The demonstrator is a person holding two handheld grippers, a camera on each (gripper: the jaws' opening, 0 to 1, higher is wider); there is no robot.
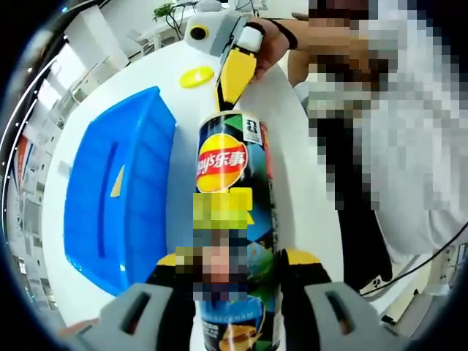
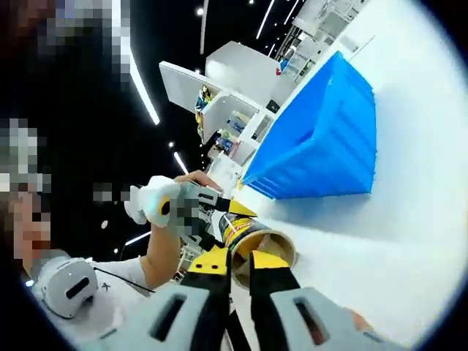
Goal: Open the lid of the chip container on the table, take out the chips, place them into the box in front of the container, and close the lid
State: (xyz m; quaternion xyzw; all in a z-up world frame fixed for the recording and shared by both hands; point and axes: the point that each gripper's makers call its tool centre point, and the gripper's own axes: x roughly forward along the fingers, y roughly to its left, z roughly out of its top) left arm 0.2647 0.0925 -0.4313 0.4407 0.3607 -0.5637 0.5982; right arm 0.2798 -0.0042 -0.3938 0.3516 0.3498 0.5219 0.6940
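The chip can (image 1: 232, 190), a tall printed tube, stands between my left gripper's (image 1: 235, 259) jaws, which are shut on its lower body. Its yellow lid (image 1: 196, 77) lies off on the white table beyond it. My right gripper (image 1: 235, 73) comes down from above with its yellow fingers drawn together, tips at the can's open mouth. In the right gripper view, my right gripper (image 2: 241, 261) meets the mouth of the can (image 2: 265, 245); whatever is between its tips is hidden. One chip (image 1: 117, 181) lies in the blue box (image 1: 139, 153).
The blue box (image 2: 329, 139) sits on the white table (image 2: 395, 241) right beside the can. A person in a white top (image 1: 409, 168) stands close on the far side. Shelves and furniture stand beyond the table.
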